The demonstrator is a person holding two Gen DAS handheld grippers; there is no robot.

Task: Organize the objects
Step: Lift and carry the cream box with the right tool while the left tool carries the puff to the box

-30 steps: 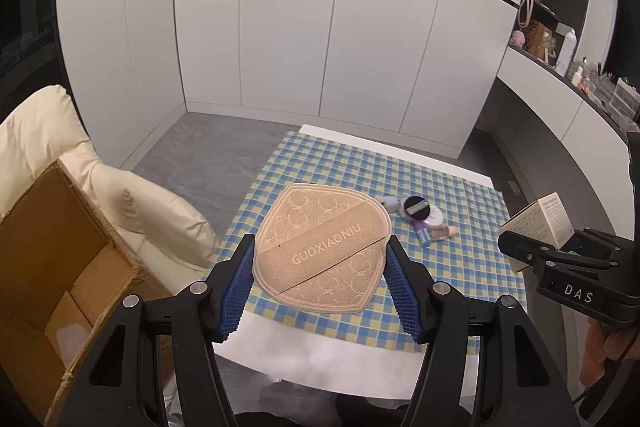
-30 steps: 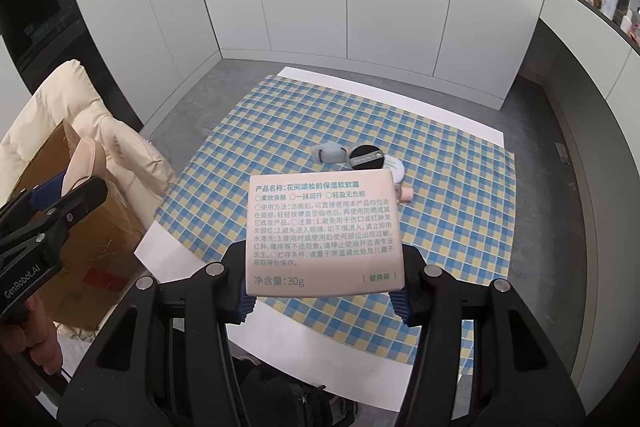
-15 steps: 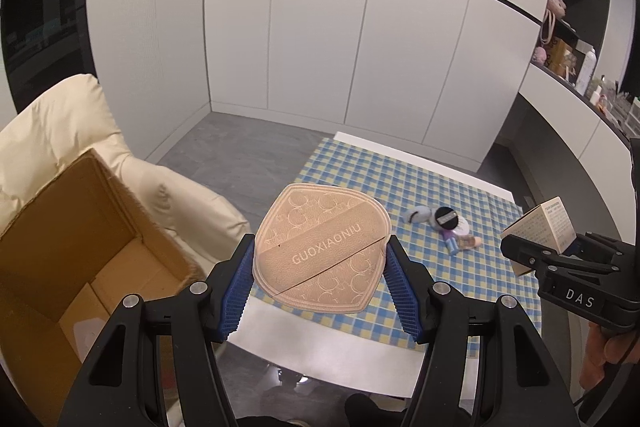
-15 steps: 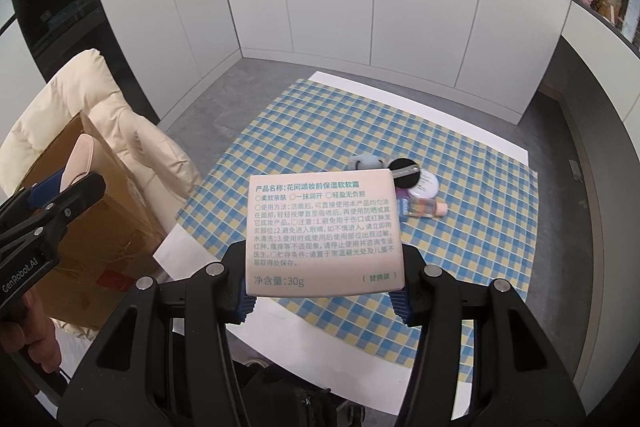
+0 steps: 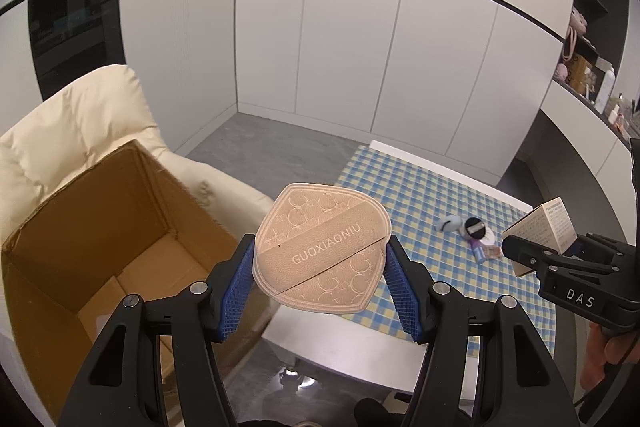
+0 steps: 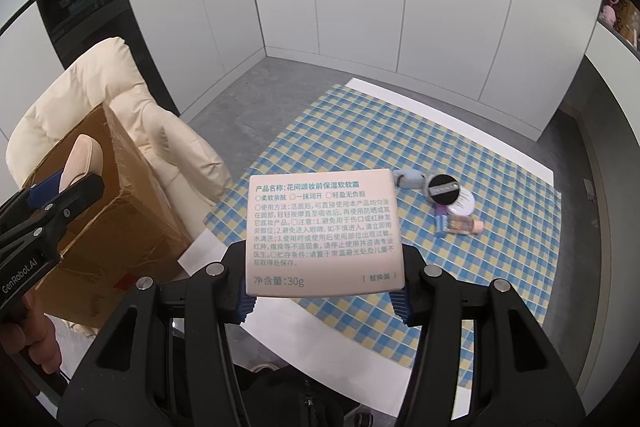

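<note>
A cream armchair (image 5: 76,131) bears an open cardboard box (image 5: 100,227), and beside it a white table (image 6: 460,115) carries a blue-and-yellow checked cloth (image 6: 460,267). On the cloth lies a small cluster of cosmetics (image 6: 448,199) (a round black-lidded compact, a pale disc, a greyish soft item and 2 little bottles, as far as I can tell).

The left gripper (image 5: 320,283) clamps a tan powder puff (image 5: 324,251) by its 2 side edges, in the air between box and table edge. The right gripper (image 6: 320,291) is closed on a pink printed carton (image 6: 322,231), held above the near edge of the cloth.

The step in hand looks like carrying both items to the box. To do it well, bring each gripper over the box mouth, clear of the near wall, lower inside, then release; 1 hand at a time would avoid the grippers colliding. The puff is soft and could bend in the grip, so no extra squeeze.

Most of the box floor is hidden by its walls. The carton covers the right pads' contact, and the cluster's items overlap.
</note>
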